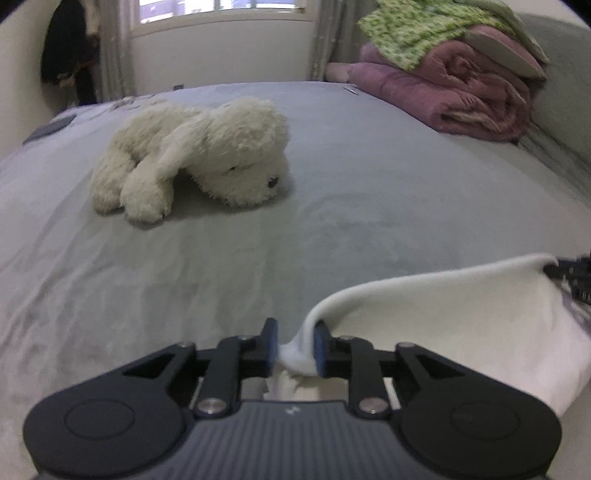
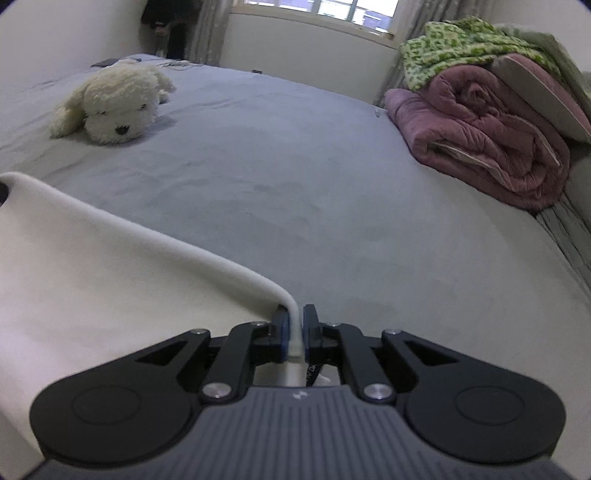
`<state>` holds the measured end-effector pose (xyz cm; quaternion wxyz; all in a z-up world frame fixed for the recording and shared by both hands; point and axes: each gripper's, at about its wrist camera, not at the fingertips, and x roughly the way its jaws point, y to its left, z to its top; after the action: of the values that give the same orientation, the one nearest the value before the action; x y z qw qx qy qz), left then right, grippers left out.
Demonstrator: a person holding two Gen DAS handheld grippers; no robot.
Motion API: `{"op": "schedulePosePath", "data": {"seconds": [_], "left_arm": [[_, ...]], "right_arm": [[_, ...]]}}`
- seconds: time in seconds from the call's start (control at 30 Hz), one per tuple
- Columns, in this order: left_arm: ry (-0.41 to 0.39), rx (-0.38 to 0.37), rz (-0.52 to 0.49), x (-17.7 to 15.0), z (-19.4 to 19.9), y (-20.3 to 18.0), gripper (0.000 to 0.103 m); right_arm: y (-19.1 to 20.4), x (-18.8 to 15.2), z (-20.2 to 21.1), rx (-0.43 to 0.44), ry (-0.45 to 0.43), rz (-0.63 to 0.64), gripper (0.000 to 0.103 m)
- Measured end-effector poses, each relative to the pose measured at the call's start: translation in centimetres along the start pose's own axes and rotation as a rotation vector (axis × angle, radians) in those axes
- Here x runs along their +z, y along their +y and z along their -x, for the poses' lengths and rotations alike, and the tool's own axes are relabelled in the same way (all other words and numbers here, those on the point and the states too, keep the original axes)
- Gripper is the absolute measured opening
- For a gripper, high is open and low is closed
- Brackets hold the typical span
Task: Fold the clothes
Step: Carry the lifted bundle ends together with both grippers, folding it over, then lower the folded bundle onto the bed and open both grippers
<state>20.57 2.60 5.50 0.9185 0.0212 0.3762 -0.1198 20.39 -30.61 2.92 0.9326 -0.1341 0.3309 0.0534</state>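
- Left gripper (image 1: 295,345): the jaws stand partly apart with a bunched corner of the white garment (image 1: 461,325) lying between the blue pads. The cloth touches the right-hand pad; a gap shows beside the left-hand pad, so the pads do not clamp it.
- Right gripper (image 2: 295,332): the jaws are narrow, nearly together, pinching a thin folded edge of the white garment (image 2: 110,266) between the blue pads.
- From the left wrist, the garment spreads toward 3 o'clock, its top edge sagging in a curve and rising to a dark gripper tip (image 1: 570,275) at the frame's right border, where the cloth is caught.
- From the right wrist, the same garment spreads toward 9 o'clock as a broad, smooth sheet whose upper edge climbs to the left border.
- Both views show the grey bedspread (image 1: 332,206) under and beyond the garment.
- A cream plush dog (image 1: 192,155) lies on the bed at 11 o'clock from the left gripper, seen side-on; the right wrist view shows its face (image 2: 118,110) head-on at 10 o'clock.
- A rolled mauve quilt (image 2: 487,136) with a green patterned cloth (image 2: 469,48) on top sits at 2 o'clock.
- A window (image 2: 332,13) is at 12 o'clock, and dark clothing (image 1: 68,51) hangs in the far left corner.
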Motion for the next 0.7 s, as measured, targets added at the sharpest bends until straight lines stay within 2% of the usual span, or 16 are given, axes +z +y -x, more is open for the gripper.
{"op": "schedulePosePath", "data": {"seconds": [0.1,0.2,0.23,0.27,0.37,0.5,0.57,0.63,0.7], "left_arm": [[0.000,0.001,0.035,0.0,-0.1,0.7,0.041],[-0.001,-0.002,0.069,-0.1,-0.1,1.2,0.048],[-0.001,-0.003,0.082,-0.1,-0.1,1.4,0.050],[-0.001,-0.006,0.097,0.0,-0.1,1.7,0.052],[-0.023,-0.020,0.146,0.3,0.4,2.3,0.054],[-0.061,-0.006,0.239,0.8,1.1,3.6,0.055],[-0.058,0.021,0.271,1.0,1.5,4.4,0.055],[-0.064,0.064,0.239,0.9,2.5,4.3,0.053],[-0.101,0.062,0.171,0.5,3.9,3.3,0.053]], "right_arm": [[-0.3,0.1,-0.2,0.008,-0.003,-0.042,0.010],[-1.5,0.3,-0.3,0.028,-0.001,-0.138,0.021],[-2.1,0.3,-0.2,0.027,-0.001,-0.184,0.031],[-2.9,0.2,-0.2,0.034,0.003,-0.234,0.034],[-4.3,0.0,-0.2,0.031,0.024,-0.302,0.034],[-3.5,0.1,0.6,-0.006,0.012,-0.235,0.034],[-3.6,0.2,1.2,-0.070,-0.010,-0.227,0.034],[-4.6,0.4,2.1,-0.116,-0.048,-0.265,0.034],[-5.7,0.4,3.6,-0.113,-0.094,-0.324,0.034]]}}
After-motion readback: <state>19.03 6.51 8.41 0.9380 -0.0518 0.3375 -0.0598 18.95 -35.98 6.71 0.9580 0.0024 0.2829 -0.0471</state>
